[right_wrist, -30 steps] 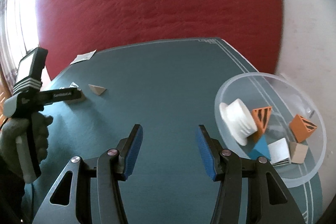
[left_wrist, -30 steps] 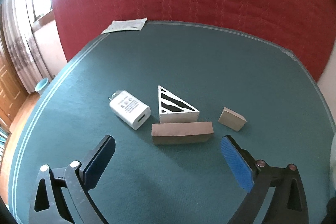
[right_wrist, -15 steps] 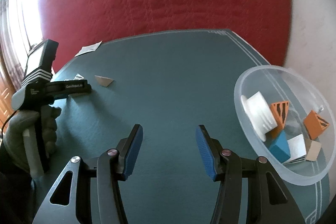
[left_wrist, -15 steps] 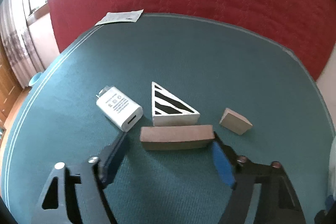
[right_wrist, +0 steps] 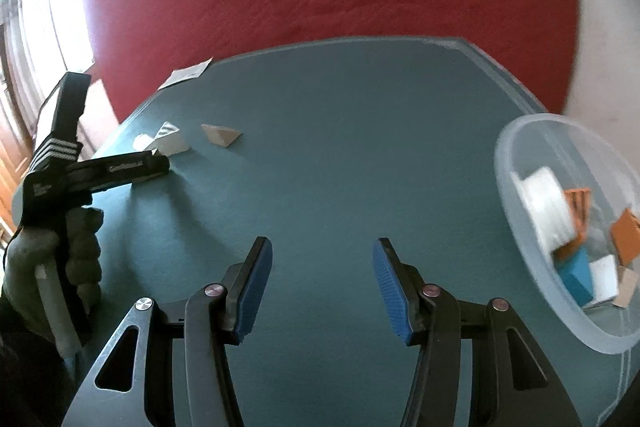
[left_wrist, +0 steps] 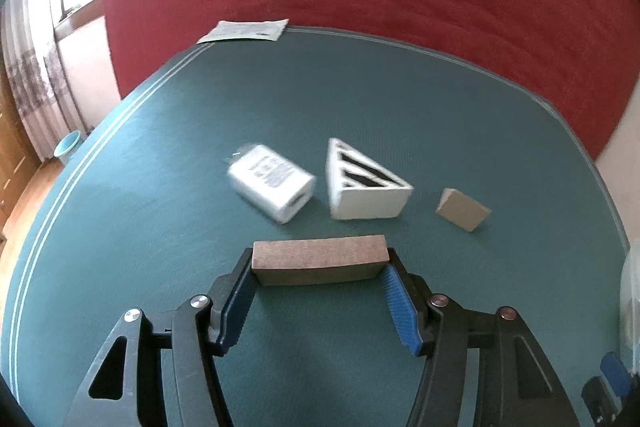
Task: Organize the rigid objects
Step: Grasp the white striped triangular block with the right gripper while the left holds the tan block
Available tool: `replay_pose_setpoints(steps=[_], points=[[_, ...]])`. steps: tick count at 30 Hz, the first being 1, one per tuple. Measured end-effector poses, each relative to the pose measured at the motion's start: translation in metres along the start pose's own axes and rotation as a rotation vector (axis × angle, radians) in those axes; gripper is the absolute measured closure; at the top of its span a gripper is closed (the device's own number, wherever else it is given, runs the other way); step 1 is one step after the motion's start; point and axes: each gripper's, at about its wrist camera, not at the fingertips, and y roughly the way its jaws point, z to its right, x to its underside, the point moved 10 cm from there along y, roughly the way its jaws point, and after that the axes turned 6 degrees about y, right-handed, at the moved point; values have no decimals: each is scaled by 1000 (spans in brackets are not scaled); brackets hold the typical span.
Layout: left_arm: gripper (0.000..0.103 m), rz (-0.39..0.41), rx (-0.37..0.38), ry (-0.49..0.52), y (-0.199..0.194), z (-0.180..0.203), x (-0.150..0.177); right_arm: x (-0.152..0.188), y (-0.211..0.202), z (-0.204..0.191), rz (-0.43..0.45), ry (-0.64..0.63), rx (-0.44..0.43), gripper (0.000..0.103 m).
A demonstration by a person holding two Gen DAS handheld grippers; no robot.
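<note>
A long brown wooden block (left_wrist: 320, 255) lies across the tips of my left gripper (left_wrist: 320, 261). The jaws are closing and the blue pads (left_wrist: 394, 291) press on its two ends. Beyond it on the green table (left_wrist: 360, 87) sit a white charger (left_wrist: 272, 187), a white triangular block with black stripes (left_wrist: 360, 191) and a small tan block (left_wrist: 462, 209). My right gripper (right_wrist: 322, 255) hangs open over bare table with nothing between its fingers. The clear plastic bowl (right_wrist: 508, 163) to its right holds several blocks and a white spool.
A gloved hand (right_wrist: 60, 259) holds the left gripper (right_wrist: 160, 163) at the left of the right wrist view, near the tan block (right_wrist: 222, 135). A paper slip (left_wrist: 244, 29) lies at the table's far edge. A red padded wall stands behind the table.
The left jaws have closed from wide open onto the ends of the brown block, which now sits apart from the triangle. The right view has swung left, so the bowl lies nearer the right edge.
</note>
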Motion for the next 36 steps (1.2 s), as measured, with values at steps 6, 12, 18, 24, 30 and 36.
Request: replay_pose_setpoints(steps=[6,12,18,24,30,36], points=[[40,36,-68,8,-17,-27,8,-4,18,-26,-57,-19,-70,49],[40,46,-82,-9,-26,-51,17,-16,35,-61,-67,-66,-116,49],[40,49,-58,-28,-27,-66,19,-33,50,-103,-60,-124,-185,49],[40,50,-42,-31,-29,-73,23,-50,78,-147,-69,-189,-238,49],[40,30,-27,-50,-22,-75,21,-63,104,-170,-69,-221,-231,49],[40,22,-18,-54,-20,-76,23,-75,126,-182,-76,-270,-222,49]])
